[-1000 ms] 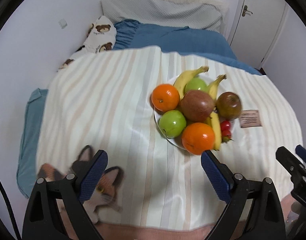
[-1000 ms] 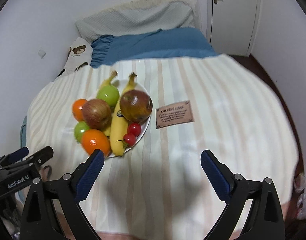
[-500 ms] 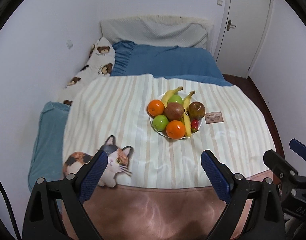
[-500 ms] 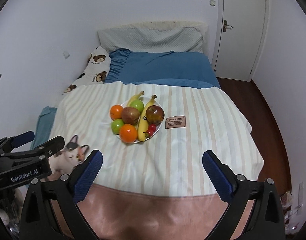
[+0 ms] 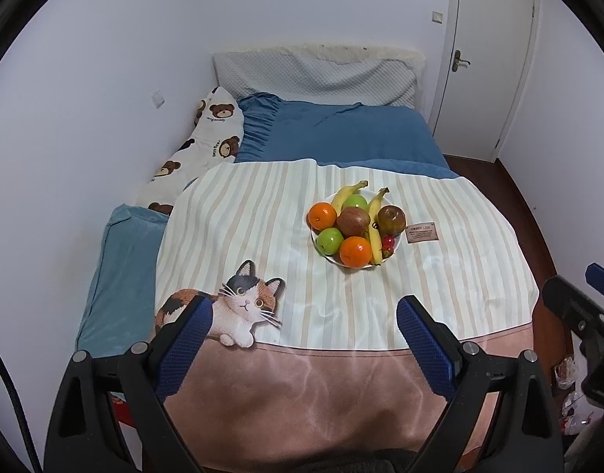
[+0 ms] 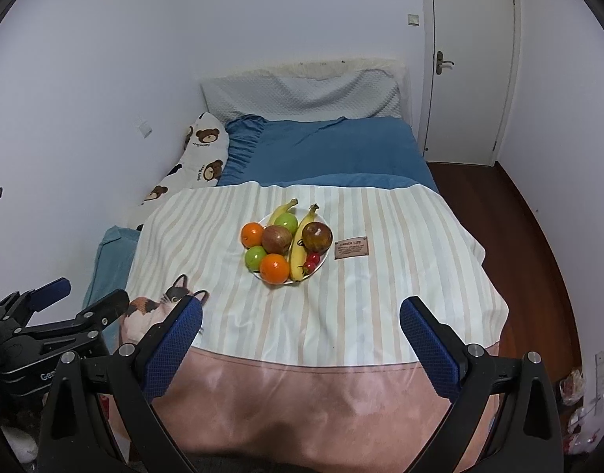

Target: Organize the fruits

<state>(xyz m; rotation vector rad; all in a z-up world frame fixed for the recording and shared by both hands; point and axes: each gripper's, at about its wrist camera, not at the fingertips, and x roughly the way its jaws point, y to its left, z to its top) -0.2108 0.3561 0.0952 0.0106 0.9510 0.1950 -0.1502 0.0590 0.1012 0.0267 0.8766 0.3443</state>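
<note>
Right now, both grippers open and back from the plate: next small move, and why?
Probably none beyond resting. Every fruit, from the near orange to the bananas, sits piled on the white plate, while the left gripper and right gripper hang open, empty, short of the striped blanket.

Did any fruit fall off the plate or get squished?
No, nothing stands out. All the fruit sits piled on the white plate on the striped blanket: oranges, apples, bananas and small red ones. None has rolled off, and none looks squashed.
</note>
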